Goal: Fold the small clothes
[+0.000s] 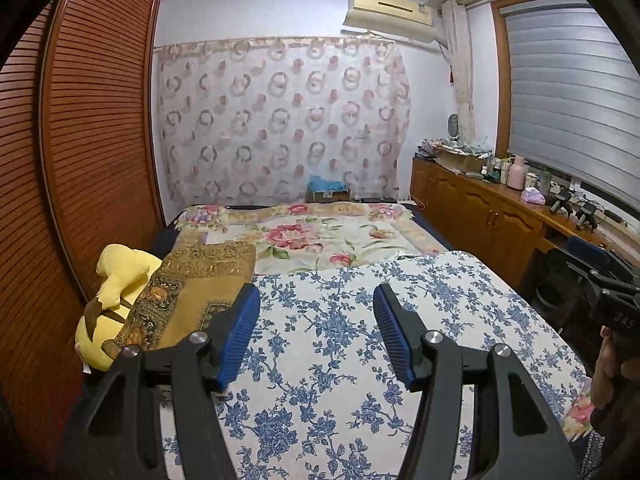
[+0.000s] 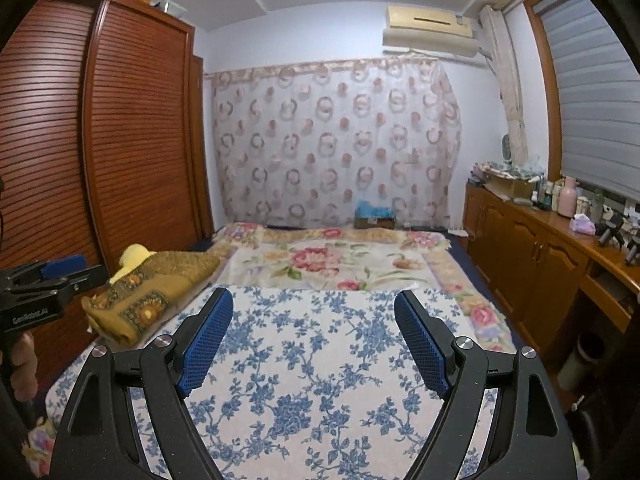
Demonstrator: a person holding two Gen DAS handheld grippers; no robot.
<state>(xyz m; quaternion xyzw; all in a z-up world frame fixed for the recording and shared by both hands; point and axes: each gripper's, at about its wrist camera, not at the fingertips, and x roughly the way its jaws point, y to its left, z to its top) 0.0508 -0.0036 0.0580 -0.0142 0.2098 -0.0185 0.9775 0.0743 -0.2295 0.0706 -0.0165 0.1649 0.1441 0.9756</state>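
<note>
My left gripper [image 1: 316, 292] is open above a white cloth with blue flowers [image 1: 340, 360] spread over the near end of the bed. Nothing lies between its blue pads [image 1: 240, 328]. My right gripper [image 2: 314, 294] is open wider over the same cloth [image 2: 320, 360], with nothing between its fingers either. The two tools are side by side: the right one's black body [image 1: 612, 296] shows at the right edge of the left wrist view, and the left one's body [image 2: 36, 292] at the left edge of the right wrist view. No small garment shows in either view.
A folded golden-brown blanket [image 1: 192, 280] and a yellow plush toy [image 1: 116, 276] lie at the bed's left side, by the slatted wooden wardrobe [image 1: 80, 160]. A pink-flowered blanket [image 1: 320, 240] covers the far half. A wooden sideboard [image 1: 480, 208] crowded with bottles runs along the right.
</note>
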